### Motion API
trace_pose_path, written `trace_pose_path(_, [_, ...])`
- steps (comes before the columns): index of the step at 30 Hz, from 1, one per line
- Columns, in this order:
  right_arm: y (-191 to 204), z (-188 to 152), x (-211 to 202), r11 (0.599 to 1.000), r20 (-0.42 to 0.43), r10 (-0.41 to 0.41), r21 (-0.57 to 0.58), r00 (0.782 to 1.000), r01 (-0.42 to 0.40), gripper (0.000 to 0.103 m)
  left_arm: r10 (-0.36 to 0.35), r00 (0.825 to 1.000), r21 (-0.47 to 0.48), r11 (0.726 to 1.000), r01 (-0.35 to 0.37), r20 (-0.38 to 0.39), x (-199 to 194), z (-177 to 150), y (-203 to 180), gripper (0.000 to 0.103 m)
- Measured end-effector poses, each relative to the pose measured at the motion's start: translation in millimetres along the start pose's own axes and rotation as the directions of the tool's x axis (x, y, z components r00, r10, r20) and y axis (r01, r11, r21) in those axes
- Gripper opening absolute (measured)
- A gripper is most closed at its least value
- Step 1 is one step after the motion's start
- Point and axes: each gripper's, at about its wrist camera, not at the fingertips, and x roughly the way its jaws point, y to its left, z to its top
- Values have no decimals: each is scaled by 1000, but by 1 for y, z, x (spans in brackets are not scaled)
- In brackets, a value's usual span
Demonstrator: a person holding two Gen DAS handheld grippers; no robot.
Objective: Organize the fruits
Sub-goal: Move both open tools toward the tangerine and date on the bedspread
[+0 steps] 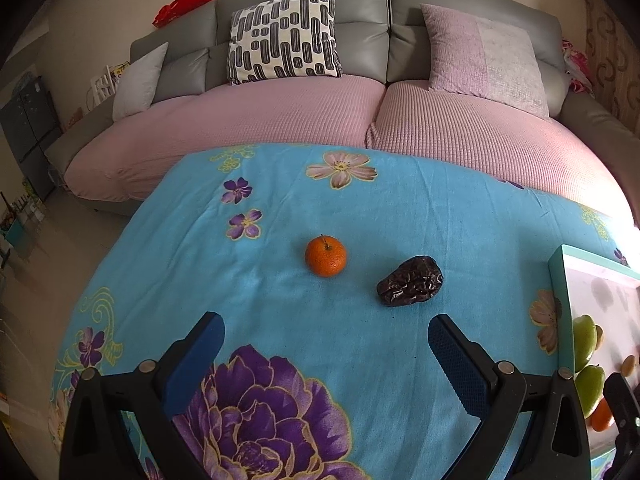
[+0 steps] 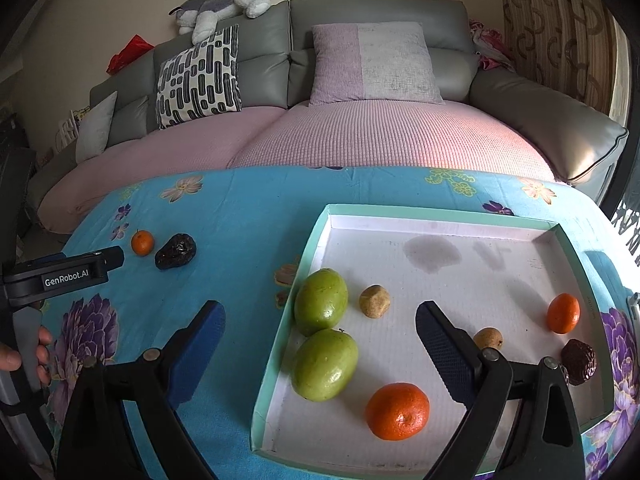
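Ahead of the left gripper (image 1: 326,340), jaws released, sit 1 dimpled tangerine (image 1: 325,256) and 1 wrinkled date (image 1: 411,286); right gripper (image 2: 320,328) gapes above the tray (image 2: 440,213).

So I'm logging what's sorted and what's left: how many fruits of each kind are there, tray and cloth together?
Oranges: 3, two in the tray at and, one on the cloth
Green fruits: 2
Dark wrinkled fruits: 2
Small tan fruits: 2
Total: 9
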Motion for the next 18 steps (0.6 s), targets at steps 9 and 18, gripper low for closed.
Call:
trace_pose_path(9, [24, 0, 7, 998, 0, 44, -39, 999, -44, 96, 21, 1000, -65, 998, -22, -6, 5, 2, 28, 103])
trace_pose_path(18, [33, 3, 3, 996, 21, 70, -52, 997, -69, 96, 6, 1000, -94, 996, -5, 5, 7, 11, 42, 103])
